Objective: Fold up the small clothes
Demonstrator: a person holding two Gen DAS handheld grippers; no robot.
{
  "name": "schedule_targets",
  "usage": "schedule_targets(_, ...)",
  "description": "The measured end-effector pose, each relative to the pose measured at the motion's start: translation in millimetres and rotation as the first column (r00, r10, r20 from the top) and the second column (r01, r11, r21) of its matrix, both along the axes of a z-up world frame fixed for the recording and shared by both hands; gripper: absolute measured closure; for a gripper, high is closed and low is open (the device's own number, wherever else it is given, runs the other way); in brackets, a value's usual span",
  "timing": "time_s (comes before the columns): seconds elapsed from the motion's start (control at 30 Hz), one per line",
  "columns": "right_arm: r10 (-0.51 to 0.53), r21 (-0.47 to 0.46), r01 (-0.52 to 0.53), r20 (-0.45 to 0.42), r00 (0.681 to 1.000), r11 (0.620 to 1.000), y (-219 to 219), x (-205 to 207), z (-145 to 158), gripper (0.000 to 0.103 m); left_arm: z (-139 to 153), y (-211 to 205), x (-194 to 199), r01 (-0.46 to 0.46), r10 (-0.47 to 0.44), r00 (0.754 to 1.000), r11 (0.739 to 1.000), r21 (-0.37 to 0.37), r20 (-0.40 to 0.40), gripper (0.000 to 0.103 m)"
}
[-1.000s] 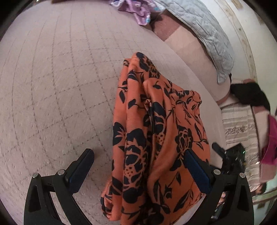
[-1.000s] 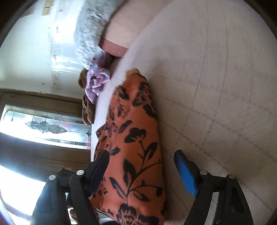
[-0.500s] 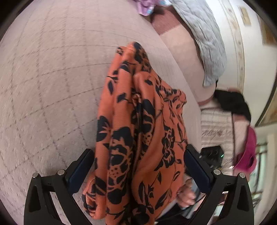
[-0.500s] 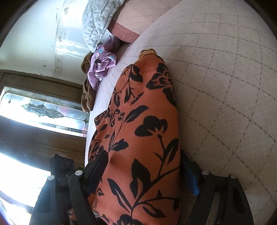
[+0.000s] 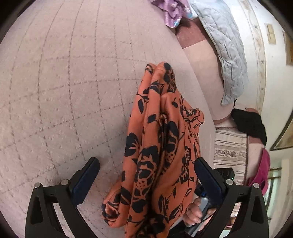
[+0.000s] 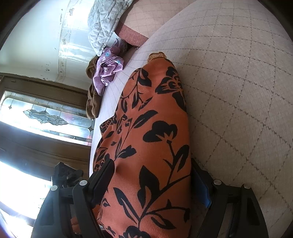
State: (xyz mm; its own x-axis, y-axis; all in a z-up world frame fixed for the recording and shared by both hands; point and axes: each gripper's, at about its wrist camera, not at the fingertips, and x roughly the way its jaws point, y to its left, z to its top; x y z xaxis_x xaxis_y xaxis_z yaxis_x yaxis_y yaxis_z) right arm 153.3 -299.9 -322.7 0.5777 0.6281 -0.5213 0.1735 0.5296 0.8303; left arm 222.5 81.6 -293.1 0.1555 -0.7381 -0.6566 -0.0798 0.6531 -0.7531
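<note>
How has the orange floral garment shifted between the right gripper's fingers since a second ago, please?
Yes: the orange garment now fills the gap between both fingers, spreading rightward over the quilted bedspread.

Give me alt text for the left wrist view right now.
An orange garment with black floral print lies bunched lengthwise on a quilted beige bedspread, between the open left gripper. A purple floral cloth sits at the far edge.

left gripper: black frame, blue pads, silver screws | right gripper: black frame, blue pads, silver screws
</note>
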Motion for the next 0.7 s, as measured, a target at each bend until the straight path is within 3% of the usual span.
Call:
schedule_targets(0.17, -0.012, -0.011, 0.012, 0.005, 1.000, 1.000, 1, -2, 1, 0.020, -2, -17, 2, 0.057, -0.058, 0.997, 0.998, 0.013, 0.051, 0.000)
schedule_targets(0.27, -0.014, -0.025, 0.014, 0.013, 1.000, 1.000, 4, -4, 2, 0.022, -4, -26, 1, 0.093, -0.091, 0.994, 0.995, -0.038, 0.054, 0.001)
schedule_targets(0.33, -0.022, -0.025, 0.022, 0.012, 1.000, 0.999, 3, -5, 2, 0.027, -9, -33, 1, 0.100, -0.098, 0.995, 0.991, -0.091, 0.024, 0.016)
schedule_targets(0.4, -0.028, -0.027, 0.028, 0.012, 1.000, 0.999, 3, -6, 1, 0.032, -7, -37, 0, 0.100, -0.099, 0.994, 0.995, -0.017, 0.048, 0.032)
schedule_targets(0.5, -0.031, -0.049, 0.032, 0.014, 0.999, 0.998, 3, -8, 1, 0.043, -2, -39, -2, 0.092, -0.093, 0.993, 0.996, 0.018, 0.076, 0.046)
schedule_targets(0.7, -0.024, -0.161, 0.034, 0.067, 0.997, 0.986, 13, -11, 19, 0.057, 22, -55, -11, 0.132, -0.145, 0.966, 0.988, 0.075, 0.216, 0.058)
